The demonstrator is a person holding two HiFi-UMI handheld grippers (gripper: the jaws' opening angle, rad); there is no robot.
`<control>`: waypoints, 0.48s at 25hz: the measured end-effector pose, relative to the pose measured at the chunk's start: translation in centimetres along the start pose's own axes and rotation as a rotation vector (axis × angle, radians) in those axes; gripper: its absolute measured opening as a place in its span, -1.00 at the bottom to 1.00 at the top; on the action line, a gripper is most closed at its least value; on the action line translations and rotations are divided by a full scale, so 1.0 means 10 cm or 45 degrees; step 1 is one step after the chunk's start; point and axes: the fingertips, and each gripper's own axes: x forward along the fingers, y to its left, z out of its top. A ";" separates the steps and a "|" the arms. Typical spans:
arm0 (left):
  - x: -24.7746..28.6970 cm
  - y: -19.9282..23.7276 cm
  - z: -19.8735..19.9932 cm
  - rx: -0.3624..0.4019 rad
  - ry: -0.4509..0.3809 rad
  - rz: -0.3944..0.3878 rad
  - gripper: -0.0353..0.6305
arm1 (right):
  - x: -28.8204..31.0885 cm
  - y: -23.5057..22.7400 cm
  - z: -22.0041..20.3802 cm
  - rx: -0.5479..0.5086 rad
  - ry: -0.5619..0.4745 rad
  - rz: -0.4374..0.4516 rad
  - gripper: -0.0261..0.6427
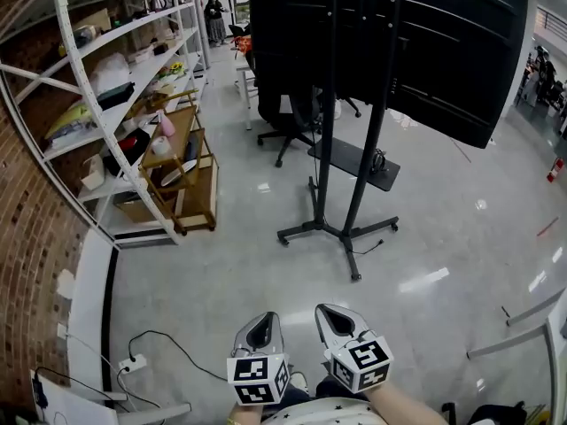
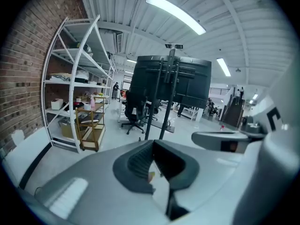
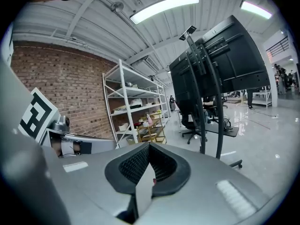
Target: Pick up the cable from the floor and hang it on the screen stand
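**Two closed, empty grippers and more than one cable to choose from**

Both grippers hang low and near, over the floor [image 1: 266, 273]. The left gripper [image 1: 263, 322] has its fingers pressed together with nothing between them. The right gripper [image 1: 333, 313] is the same, closed on nothing.

The likeliest target is the black cable [image 1: 177, 344], which loops across the floor at the near left. It is well apart from the screen stand [image 1: 324, 149], which stands farther off in the middle.

What could go wrong:

- **Wrong cable.** A thinner cord [image 1: 372, 247] trails by the stand's right foot. Taking that one could tug on whatever the screen [image 1: 443, 42] is wired to.
- **A live end.** The black cable seems to run to a power strip [image 1: 133, 362] at the near left wall. Lifting it without checking could drag the strip or pull out a plug.
- **Closed fingers.** Unless they spread before reaching down, they only push the cable along the glossy floor.
- **Slipping.** A thin, limp cable pinched at one spot can sag or slide out on the walk across.
- **The stand.** Its legs spread wide and low, so a foot or a trailing loop could catch on them. A loosely draped cable could also slide back off.
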 end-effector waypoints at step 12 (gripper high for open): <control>1.61 0.39 0.23 -0.031 0.128 -0.039 -0.87 | 1.26 -1.00 0.13 0.082 0.080 -0.065 -0.93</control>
